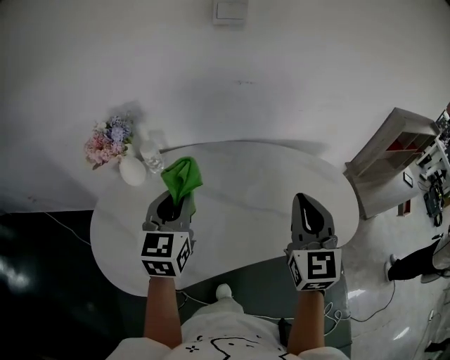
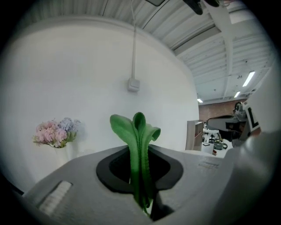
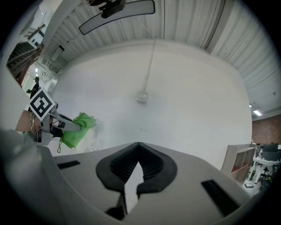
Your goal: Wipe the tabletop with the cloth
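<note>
Left gripper point(image 1: 171, 205) clamped on green cloth point(image 1: 182, 177) over tabletop point(image 1: 246, 183), right gripper point(image 1: 304, 200) closed, empty

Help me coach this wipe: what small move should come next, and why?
Probably lower the left gripper until the green cloth meets the tabletop. Its fingers are shut on the cloth, which seems held in the air, pointing toward the wall, so no wiping contact shows yet.

Pink and lilac flower bunch point(image 1: 107, 140) in round white vase point(image 1: 131, 171), clear glass tumbler point(image 1: 151, 156) just beside. White wall switch plate point(image 1: 230, 10) above. Pale wooden shelf unit point(image 1: 394, 158) at right.
</note>
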`<state>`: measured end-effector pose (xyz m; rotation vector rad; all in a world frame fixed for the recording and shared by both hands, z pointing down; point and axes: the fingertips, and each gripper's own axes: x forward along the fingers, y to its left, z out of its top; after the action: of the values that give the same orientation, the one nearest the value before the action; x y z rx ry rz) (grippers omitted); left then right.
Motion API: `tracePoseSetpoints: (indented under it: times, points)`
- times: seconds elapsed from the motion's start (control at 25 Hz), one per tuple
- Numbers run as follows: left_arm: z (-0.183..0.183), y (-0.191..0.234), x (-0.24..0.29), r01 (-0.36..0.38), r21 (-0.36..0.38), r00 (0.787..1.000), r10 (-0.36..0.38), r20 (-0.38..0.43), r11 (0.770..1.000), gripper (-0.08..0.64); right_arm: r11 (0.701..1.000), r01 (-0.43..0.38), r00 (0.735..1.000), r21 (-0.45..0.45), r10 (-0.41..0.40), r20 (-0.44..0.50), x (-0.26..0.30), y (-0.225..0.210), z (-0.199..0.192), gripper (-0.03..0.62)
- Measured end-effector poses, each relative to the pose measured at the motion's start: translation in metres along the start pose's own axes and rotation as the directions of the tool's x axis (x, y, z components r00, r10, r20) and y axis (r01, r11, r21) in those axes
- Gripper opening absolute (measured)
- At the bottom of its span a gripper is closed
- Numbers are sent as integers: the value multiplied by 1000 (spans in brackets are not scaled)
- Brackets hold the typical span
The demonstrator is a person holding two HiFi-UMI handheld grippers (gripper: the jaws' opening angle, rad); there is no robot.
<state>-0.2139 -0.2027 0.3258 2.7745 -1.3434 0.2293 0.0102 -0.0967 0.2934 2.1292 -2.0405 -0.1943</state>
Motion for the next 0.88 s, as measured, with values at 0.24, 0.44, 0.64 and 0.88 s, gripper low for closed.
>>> tracePoseSetpoints:
  times: [0.24,0.44,0.64,0.88]
  points:
    - [-29,33,22,-43,-278,996,19,-90,960,51,998,-58,998,11,58,-39,37,8,-17,-5]
    - [-47,57,33,-62,-477,995,18,-97,877,51,991,-132,990,-7,132,-51,65,22,-22,-5]
    - [-63,73,52,-134,-461,985,67,-158,877,51,978,-208,977,-20,206,-57,96,31,-30,-5]
    - [-93,93,83,-247,-467,952,123,-280,849,51,955,-295,953,-22,293,-72,137,33,-46,-5]
